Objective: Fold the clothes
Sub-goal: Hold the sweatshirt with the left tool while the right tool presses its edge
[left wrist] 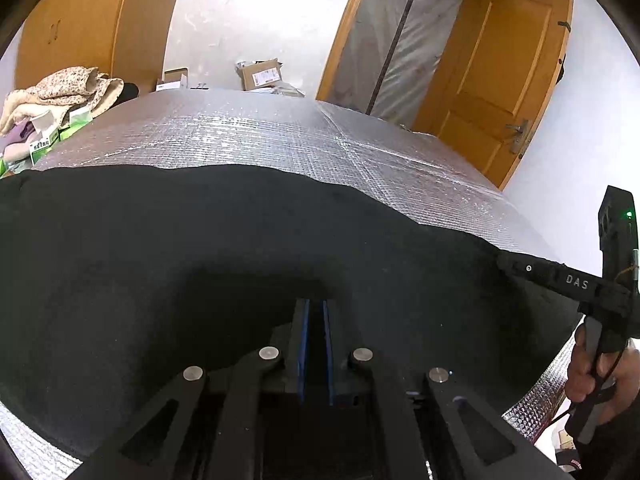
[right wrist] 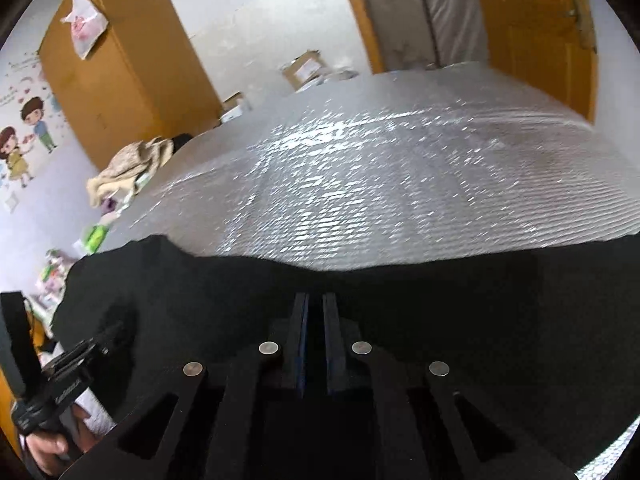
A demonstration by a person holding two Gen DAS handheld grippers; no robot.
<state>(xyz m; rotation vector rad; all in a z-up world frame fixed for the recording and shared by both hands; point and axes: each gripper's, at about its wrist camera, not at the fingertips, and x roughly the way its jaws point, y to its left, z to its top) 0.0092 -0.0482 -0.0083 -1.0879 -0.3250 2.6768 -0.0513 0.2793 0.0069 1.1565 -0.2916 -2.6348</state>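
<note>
We see the black garment [left wrist: 200,248] spread across the near part of the silver foil-covered surface [left wrist: 256,128]. Our left gripper [left wrist: 316,304] and right gripper [right wrist: 316,298] each pinch its cloth, fingers nearly together. Beyond stand white walls and orange doors [left wrist: 504,76]

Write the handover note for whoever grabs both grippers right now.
Left gripper: jaws nearly closed over the black garment; a pinch cannot be confirmed.
Right gripper: same, narrow gap, over the same cloth.
Garment lies across the near part of the silver foil mat. A beige clothes pile sits at the far left.
Done: no finished fold visible.
Left: fold the garment.
</note>
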